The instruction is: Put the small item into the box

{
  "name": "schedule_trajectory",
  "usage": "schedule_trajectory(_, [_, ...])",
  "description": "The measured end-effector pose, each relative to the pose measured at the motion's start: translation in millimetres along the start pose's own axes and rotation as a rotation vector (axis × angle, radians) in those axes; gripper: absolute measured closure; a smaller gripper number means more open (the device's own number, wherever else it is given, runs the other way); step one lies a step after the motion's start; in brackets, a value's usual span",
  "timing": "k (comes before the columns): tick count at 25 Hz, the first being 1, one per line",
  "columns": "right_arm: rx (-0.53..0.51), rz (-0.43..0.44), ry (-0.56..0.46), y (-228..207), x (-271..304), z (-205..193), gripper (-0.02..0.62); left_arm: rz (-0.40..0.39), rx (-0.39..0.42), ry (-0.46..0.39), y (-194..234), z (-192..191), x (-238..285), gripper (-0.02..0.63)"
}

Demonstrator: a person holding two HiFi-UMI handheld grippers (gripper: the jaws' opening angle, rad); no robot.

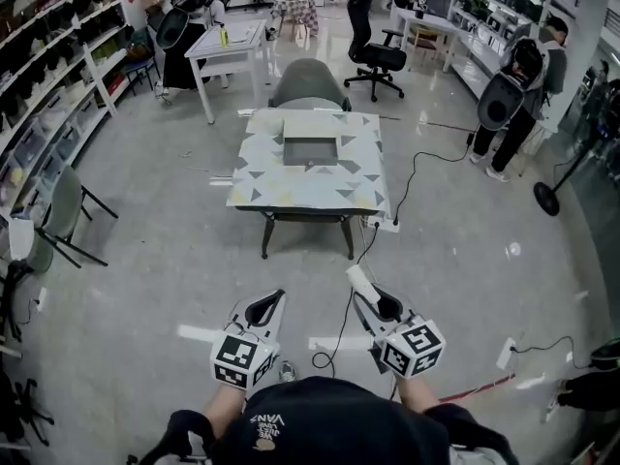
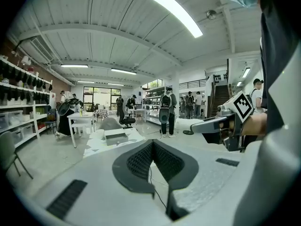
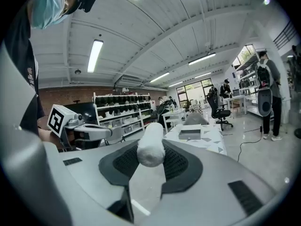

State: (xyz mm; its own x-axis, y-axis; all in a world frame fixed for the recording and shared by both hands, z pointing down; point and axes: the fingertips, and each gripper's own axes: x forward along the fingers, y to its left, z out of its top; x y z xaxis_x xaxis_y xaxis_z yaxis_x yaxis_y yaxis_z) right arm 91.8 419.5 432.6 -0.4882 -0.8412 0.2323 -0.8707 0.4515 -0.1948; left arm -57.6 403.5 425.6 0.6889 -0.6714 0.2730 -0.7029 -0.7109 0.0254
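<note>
In the head view the person stands well apart from the bench (image 1: 281, 190), so the step in hand is judged to be the carry. It would go best with the grip held even on the walk up, the small item (image 1: 361, 283) brought over the box (image 1: 310, 151) from above and lowered inside the walls before release. The cable on the floor between the person and the bench is worth stepping round. The right claw (image 1: 371, 296) is clamped on the item, a white stubby cylinder that juts forward past the tips. The left claw (image 1: 265, 308) carries nothing. The bench top wears a pale cloth printed with grey and yellow triangles, and the box is a shallow grey rectangular tray near its middle. In the left gripper view the two dark ribbed pads meet at their tips with only floor and cable showing in the gap below, so that claw is closed and empty. The other claw shows at the right with the white roll poking from it. In the right gripper view the jaws stand partly closed with their ribbed pads pressed on the item's sides. Its surface looks soft and nubbly, like rolled towelling, so it should yield slightly and is unlikely to slip.
</note>
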Motion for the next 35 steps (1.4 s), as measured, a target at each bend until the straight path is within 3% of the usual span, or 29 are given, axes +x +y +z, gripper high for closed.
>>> schedule_trajectory(14, [0.051, -0.140, -0.019, 40.3, 41.0, -6.0, 0.471, -0.122, -0.001, 0.024, 68.7, -21.8, -15.8, 0.600])
schedule_trajectory(21, [0.067, -0.165, -0.002, 37.0, 56.5, -10.9, 0.471, -0.136, -0.028, 0.031, 84.3, -31.6, -9.0, 0.600])
schedule_trajectory(26, [0.061, -0.134, 0.004, 22.7, 86.1, -4.1, 0.471, -0.090, -0.045, 0.040, 106.6, -32.6, 3.5, 0.600])
schedule_trajectory(35, [0.046, -0.067, 0.002, -48.9, 145.8, 26.1, 0.471, -0.008, -0.044, 0.032, 143.8, -4.4, 76.2, 0.600])
